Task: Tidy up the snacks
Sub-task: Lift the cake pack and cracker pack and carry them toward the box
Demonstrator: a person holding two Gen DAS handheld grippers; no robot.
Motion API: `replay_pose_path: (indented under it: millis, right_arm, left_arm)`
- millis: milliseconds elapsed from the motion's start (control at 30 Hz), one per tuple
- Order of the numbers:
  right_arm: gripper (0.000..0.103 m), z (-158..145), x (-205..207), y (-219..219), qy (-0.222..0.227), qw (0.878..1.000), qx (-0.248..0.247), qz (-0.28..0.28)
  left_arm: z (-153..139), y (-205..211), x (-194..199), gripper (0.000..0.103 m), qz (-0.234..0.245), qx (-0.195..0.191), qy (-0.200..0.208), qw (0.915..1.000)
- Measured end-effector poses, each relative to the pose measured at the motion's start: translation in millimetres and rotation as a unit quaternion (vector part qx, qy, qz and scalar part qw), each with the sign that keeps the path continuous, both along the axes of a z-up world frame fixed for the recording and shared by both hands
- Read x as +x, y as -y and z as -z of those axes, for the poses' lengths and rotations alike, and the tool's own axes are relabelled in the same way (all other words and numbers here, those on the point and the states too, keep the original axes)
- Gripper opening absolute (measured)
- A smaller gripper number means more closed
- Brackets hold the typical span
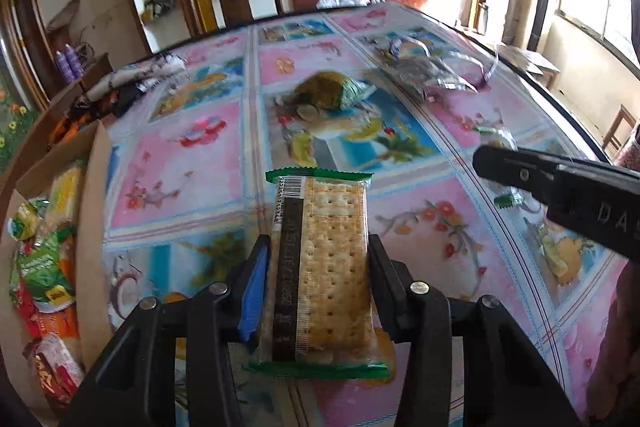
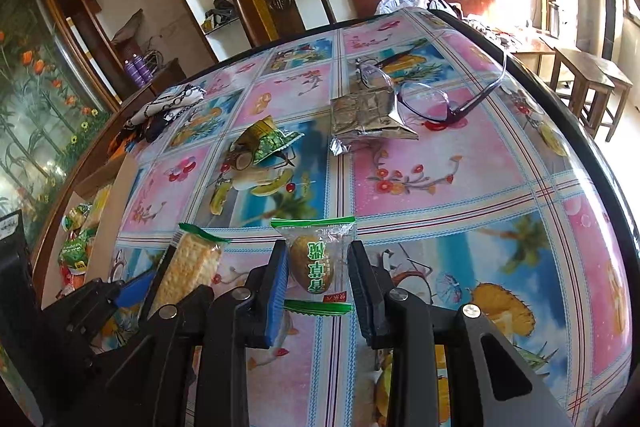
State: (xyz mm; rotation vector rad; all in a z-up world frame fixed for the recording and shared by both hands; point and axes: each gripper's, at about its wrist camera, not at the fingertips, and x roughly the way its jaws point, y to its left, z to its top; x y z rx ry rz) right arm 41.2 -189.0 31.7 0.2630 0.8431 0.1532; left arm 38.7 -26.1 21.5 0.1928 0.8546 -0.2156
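left gripper (image 1: 320, 291): jaws closed on a cracker pack (image 1: 326, 267), clamped across its long sides, held above the tablecloth (image 1: 184, 183). pack is clear film with green crimped ends, barcode and a dark printed strip down its left side, pale square crackers with docking holes showing through. it looks flat, stiff, undamaged.

right gripper (image 2: 318, 275): jaws set either side of a small green-printed cake pack (image 2: 314, 263); the blue pad (image 2: 278, 291) on the left looks close to the film, but whether both sides press on it i cannot tell. clear wrapper, green zigzag ends, an oval brown cake inside, green characters across it. whether it is lifted or lying on the cloth is also unclear.

outward: a cardboard box (image 1: 94, 211) at the near left of the table, already holding several packets in green, orange and red, so judged partly done. further out at centre, one green foil snack (image 2: 266, 143) lies loose, so it is left to do. beyond it to the right, a crumpled silver wrapper (image 2: 370, 121) with purple-framed eyeglasses (image 2: 416, 97) resting against it; neither looks like a snack to sort.

judgement: two packs in hand, one on the table, the box well apart to the left.
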Motion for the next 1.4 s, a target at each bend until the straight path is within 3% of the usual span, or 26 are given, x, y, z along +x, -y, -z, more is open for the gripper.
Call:
replay_pose_path:
  millis: [300,700,1400]
  right_arm:
    - [0.032,-4.1,-3.5,-10.1,0.017,1.0,-0.021,-0.01]
    - [0.032,-10.0,-9.5,-25.6,0.041,0.997,-0.049,-0.031]
    - [0.032,-17.3,-16.6,-33.1,0.068,0.995,-0.046,-0.049]
  left_arm:
    - [-22.0,-10.1,-6.0,0.045,-0.028,0.013,0.08,0.9963]
    - [-26.8,-15.1,-7.7,0.045,-0.034,0.005,0.095,0.9949]
    - [-40.2,-27.5,-13.9,0.045,-0.055,-0.004,0.126,0.9905]
